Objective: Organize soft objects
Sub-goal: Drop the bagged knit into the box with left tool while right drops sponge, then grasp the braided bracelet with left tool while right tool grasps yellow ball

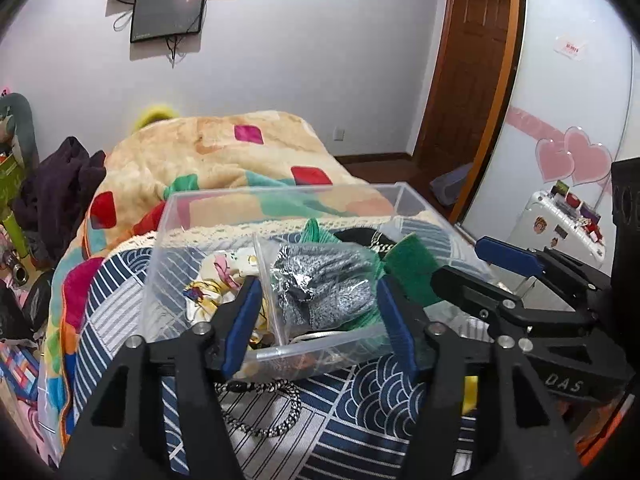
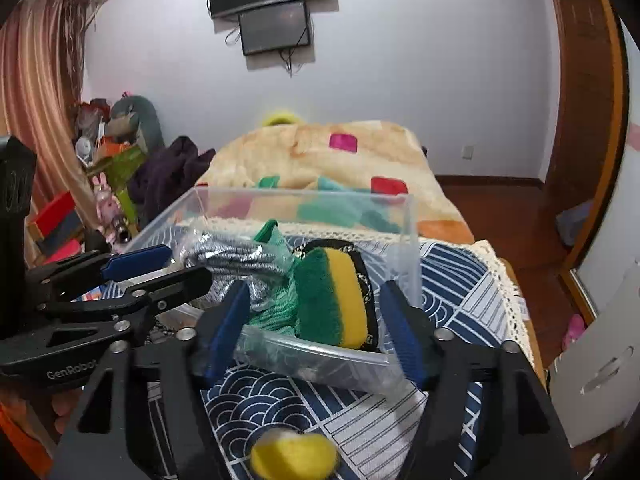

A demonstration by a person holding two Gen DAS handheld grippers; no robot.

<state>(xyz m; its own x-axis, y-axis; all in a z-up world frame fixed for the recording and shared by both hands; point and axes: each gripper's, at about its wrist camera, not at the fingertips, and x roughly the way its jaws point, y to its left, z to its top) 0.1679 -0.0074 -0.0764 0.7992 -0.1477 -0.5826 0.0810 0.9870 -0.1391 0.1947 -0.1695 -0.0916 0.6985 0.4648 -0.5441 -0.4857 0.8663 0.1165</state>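
With both my left tongs (image 1: 316,320) and right tongs (image 2: 316,328) spread empty, I judge the light, squashy sponge (image 2: 334,294) in the bin (image 2: 404,216) best pinched across its sides.

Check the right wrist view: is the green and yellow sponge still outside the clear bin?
No. The sponge stands inside the clear bin, leaning beside the bagged grey cloth.

Both wrist views close, facing shared clear bin (image 1: 280,200) (image 2: 304,196)
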